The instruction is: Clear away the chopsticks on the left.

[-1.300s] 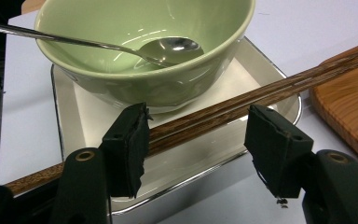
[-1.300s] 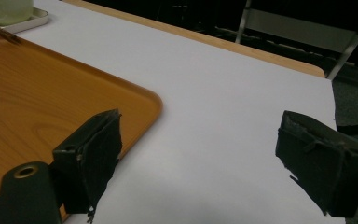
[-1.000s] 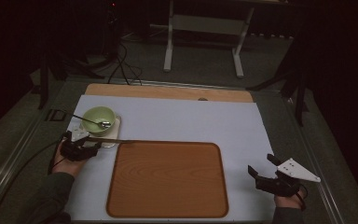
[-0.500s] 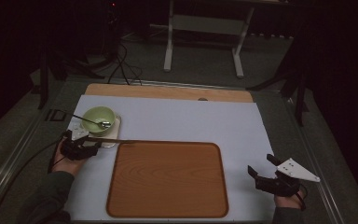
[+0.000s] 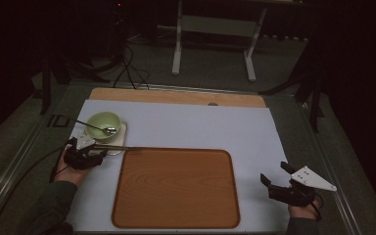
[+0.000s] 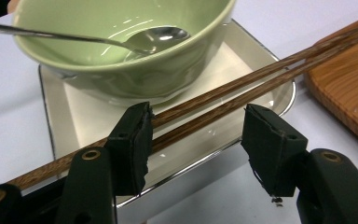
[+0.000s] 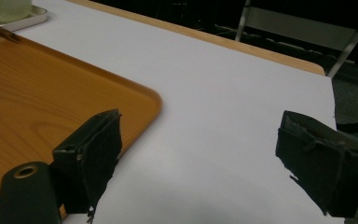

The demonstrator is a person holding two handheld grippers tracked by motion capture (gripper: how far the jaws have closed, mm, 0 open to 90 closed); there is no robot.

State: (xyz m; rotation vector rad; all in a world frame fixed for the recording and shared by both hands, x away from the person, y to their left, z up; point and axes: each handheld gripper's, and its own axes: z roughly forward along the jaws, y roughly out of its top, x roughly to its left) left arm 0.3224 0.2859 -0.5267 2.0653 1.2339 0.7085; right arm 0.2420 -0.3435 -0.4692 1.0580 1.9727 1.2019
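Two thin, stiff, slippery chopsticks (image 6: 223, 100) across dish (image 6: 261, 60), best pinched mid-length together; left tongs (image 6: 196, 135) closing in, wide, ungripped; right tongs (image 7: 200, 163) open, empty.

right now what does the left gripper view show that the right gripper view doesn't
Left gripper view: green bowl with a spoon in it, and wooden chopsticks lying across the small white tray, between the left gripper's open jaws.
Right gripper view: the right gripper, open over bare white table.
Both: the wooden tray.
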